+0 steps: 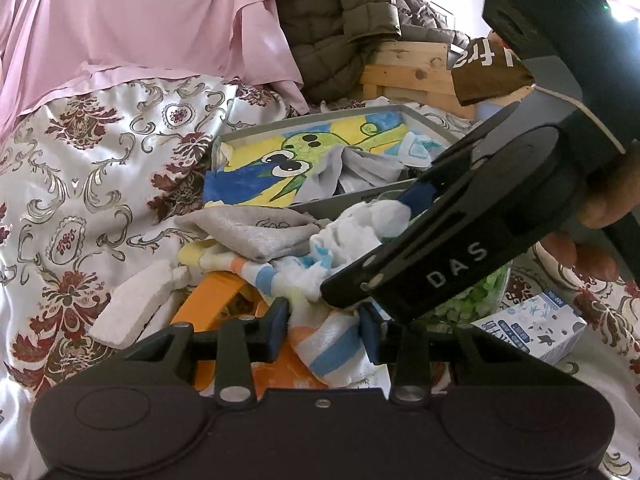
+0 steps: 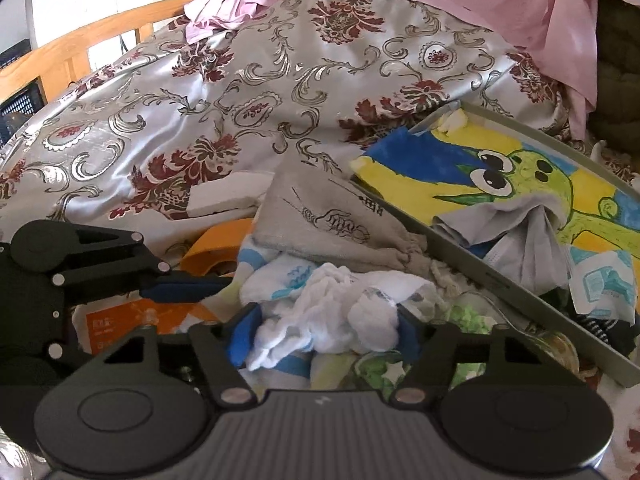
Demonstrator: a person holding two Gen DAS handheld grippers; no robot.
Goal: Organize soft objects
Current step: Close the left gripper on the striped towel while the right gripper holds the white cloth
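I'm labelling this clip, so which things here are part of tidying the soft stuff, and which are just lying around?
Part of the job:
- left gripper, with the striped towel between its pads
- right gripper, with the white cloth between its pads
- grey cloth
- grey tray, cloths already inside

Lying about:
- orange tape holder
- tissue pack
- white block
- green jacket

Floral satin bedspread (image 2: 280, 92): cloth pile (image 2: 332, 240), grey tray (image 2: 520, 292)

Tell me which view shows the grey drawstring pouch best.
The right wrist view: the pouch lies open to the camera, with its line drawing and gathered edge clear. The left wrist view shows the pouch flatter and farther off, its drawing barely visible.
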